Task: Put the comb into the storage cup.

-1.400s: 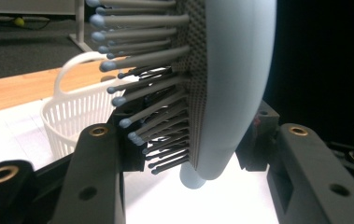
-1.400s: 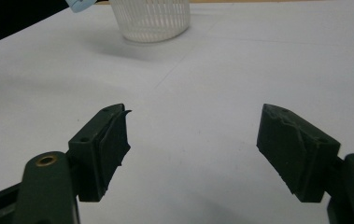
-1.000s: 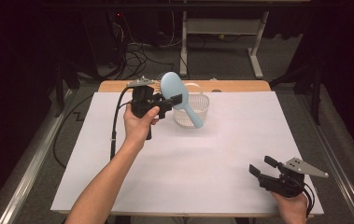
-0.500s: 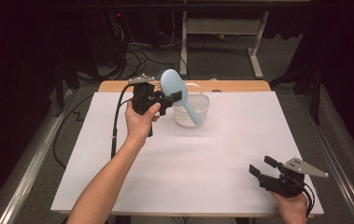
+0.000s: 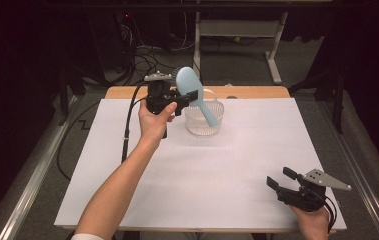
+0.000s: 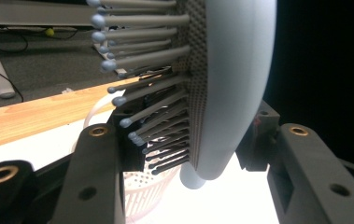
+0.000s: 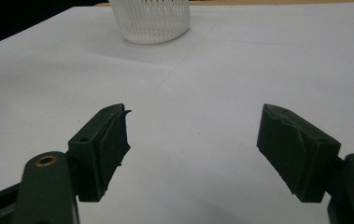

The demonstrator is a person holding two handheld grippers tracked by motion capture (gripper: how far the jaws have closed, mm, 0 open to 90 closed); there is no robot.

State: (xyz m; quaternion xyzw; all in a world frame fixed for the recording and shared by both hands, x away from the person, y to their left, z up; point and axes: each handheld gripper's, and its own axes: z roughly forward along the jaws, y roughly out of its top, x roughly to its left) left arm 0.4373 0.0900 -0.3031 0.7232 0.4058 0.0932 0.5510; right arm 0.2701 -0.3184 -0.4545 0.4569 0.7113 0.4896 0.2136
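Left gripper (image 5: 189, 97) clamps pale blue hairbrush (image 5: 195, 95), handle angled into white basket (image 5: 204, 118). Right gripper (image 5: 281, 179) spread wide, well apart from basket, near counter (image 5: 257, 150) edge.

table (image 5: 257, 92): wood | white sheet (image 5: 202, 190) covering | white basket (image 5: 204, 120) on sheet

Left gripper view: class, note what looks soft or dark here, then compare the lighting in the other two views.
Left gripper view: the pale blue hairbrush is close, its upper bristles soft, right background black. Right gripper view: evenly lit white table cover, faint shadows, white basket cropped. High view: bright table, dark surroundings.
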